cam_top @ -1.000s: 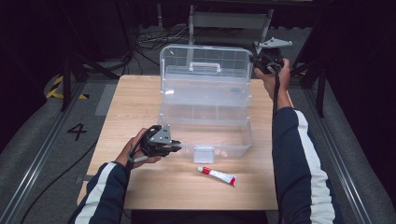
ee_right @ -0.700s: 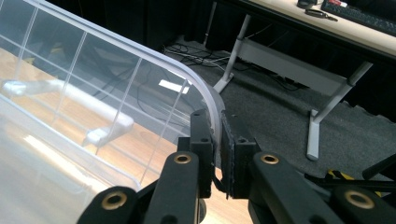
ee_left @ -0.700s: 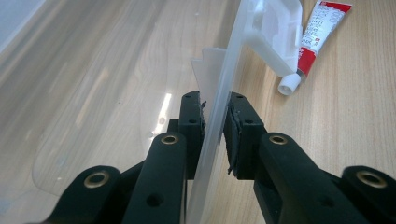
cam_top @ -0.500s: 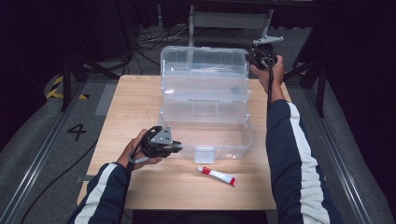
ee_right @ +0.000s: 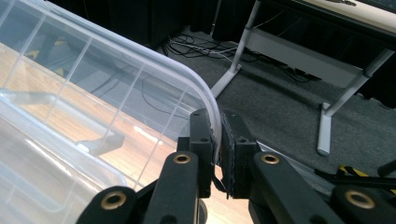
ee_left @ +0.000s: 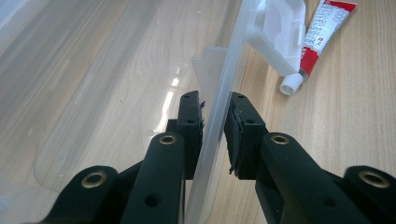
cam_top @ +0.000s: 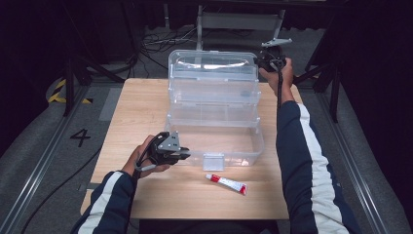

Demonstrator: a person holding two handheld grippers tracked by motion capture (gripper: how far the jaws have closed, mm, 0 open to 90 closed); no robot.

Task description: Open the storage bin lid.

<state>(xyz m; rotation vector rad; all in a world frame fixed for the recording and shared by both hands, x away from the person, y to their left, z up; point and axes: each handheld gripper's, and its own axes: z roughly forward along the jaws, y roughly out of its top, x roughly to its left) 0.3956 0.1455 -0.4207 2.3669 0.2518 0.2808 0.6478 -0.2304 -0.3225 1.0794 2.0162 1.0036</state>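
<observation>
Standing open on the desk [cam_top: 146, 112], the clear plastic box [cam_top: 214, 131] has its front wall pinched by the left gripper [ee_left: 214, 122], while the right gripper [ee_right: 219, 140] clamps the raised lid's [cam_top: 213, 73] corner; a red-and-white tube [cam_top: 226, 184] lies just before it.

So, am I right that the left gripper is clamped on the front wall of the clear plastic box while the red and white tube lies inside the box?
Not quite: the red and white tube lies outside the clear plastic box, on the wooden table before its front wall, as the high view shows. The left gripper does clamp that wall.
</observation>
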